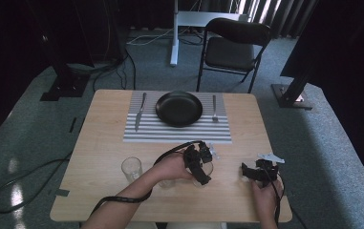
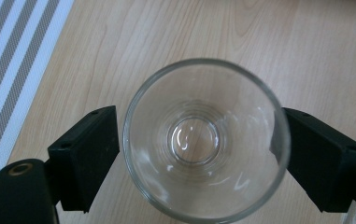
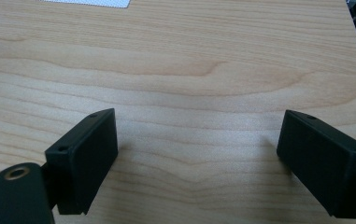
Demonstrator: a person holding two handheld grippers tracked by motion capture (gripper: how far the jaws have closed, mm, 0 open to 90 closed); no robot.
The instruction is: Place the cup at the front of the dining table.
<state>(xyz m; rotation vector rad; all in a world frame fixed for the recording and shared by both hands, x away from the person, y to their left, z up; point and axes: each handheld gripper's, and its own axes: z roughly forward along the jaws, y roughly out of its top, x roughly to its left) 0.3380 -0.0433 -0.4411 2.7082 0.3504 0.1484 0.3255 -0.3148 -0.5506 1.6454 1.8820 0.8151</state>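
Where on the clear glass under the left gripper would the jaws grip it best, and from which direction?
Probably across the round wall just below the rim, coming straight down from above. The glass stands upright with its mouth open to the left gripper, whose jaws already sit either side of the rim, one on each opposite face of the circle.

High view dim, soft, dark at edges; daylight patches on floor [image 1: 15, 164]. Tool views bright, even; faint shadows beneath tool jaws; glare specks on glass [image 2: 206, 140] rim; corners blurred.
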